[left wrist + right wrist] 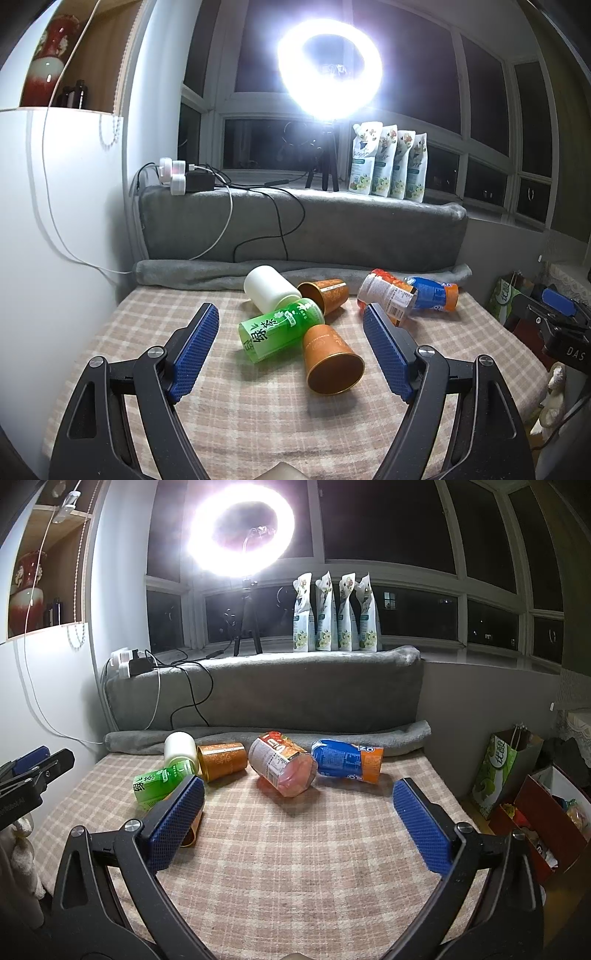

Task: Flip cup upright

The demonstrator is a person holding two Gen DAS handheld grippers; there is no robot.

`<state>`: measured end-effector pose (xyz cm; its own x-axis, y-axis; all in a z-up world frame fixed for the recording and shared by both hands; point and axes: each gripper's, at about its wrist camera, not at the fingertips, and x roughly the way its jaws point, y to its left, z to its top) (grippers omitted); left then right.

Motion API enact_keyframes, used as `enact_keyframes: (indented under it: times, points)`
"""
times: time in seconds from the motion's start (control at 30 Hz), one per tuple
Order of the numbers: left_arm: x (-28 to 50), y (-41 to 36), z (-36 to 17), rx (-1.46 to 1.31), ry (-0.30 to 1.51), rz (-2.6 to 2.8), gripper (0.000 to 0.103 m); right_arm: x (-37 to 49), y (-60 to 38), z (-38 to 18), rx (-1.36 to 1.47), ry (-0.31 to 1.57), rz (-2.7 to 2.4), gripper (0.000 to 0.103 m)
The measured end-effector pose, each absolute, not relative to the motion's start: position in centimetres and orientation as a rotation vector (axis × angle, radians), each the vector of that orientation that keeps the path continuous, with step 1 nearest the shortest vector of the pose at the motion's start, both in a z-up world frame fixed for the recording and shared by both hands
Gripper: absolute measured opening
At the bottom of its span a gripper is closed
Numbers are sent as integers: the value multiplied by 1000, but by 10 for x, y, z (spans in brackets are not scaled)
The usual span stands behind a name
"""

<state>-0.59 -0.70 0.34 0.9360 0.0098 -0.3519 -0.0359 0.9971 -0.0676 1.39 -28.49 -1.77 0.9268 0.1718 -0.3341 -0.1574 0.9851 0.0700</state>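
Several cups lie on their sides on the checked cloth [258,417]. In the left wrist view a green cup [279,328] lies in the middle, with an orange cup [330,360] in front of it, mouth towards me, a white cup [269,290] and a second orange cup [327,293] behind. A red cup [388,297] and a blue-and-orange cup [434,293] lie to the right. My left gripper [290,345] is open and empty, its fingers either side of the green and near orange cups. My right gripper [297,818] is open and empty, in front of the red cup [282,766] and blue-and-orange cup [347,762].
A grey blanket roll [258,734] and grey cushion [280,690] bound the far edge. A white wall [62,240] with cables stands on the left. Bags and boxes [517,794] sit off the right edge. A ring light [328,70] and pouches [391,162] stand on the sill.
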Motion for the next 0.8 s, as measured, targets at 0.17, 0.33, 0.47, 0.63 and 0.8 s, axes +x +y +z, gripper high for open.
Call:
enact_keyframes:
  times: [0.17, 0.33, 0.47, 0.63, 0.8]
  points:
    - [-5, -8, 3, -75, 361, 20, 80, 15, -285, -18, 42, 347, 170, 103]
    - [-5, -8, 3, -74, 363, 19, 80, 15, -285, -18, 43, 349, 169, 103]
    - [-5, -8, 3, -73, 362, 20, 80, 14, -286, -18, 48, 352, 166, 103]
    - [-5, -8, 4, -74, 361, 20, 80, 15, -286, -17, 49, 354, 165, 103]
    - [-6, -8, 4, -74, 360, 18, 80, 14, -287, -17, 49, 357, 166, 103]
